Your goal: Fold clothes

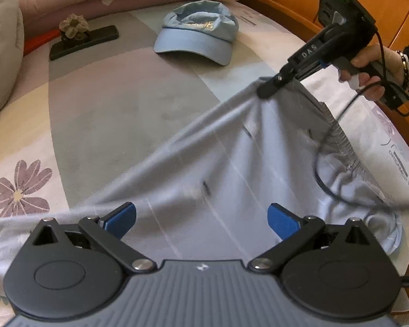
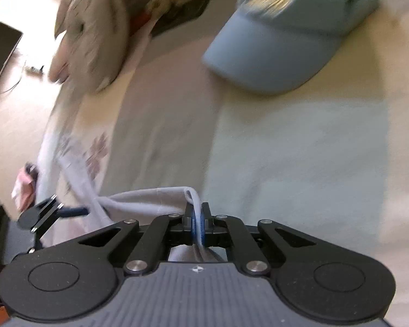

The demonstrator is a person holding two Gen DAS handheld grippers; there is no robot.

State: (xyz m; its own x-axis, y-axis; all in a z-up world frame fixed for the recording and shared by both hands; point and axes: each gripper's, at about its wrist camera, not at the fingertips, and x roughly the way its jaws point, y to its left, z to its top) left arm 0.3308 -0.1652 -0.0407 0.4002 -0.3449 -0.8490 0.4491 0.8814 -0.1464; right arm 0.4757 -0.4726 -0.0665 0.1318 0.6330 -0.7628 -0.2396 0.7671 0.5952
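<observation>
Right gripper [image 2: 197, 219] clenched on pale grey garment [image 1: 231, 163].
Left gripper [image 1: 201, 219] released over it; blue cap [image 1: 196, 31] at twelve o'clock.

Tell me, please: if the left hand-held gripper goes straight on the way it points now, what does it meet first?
Most likely the pale grey garment. The left hand-held gripper is open and tilted downward, with that cloth spread directly ahead. Depth is unclear, so how soon it touches cannot be judged.
</observation>
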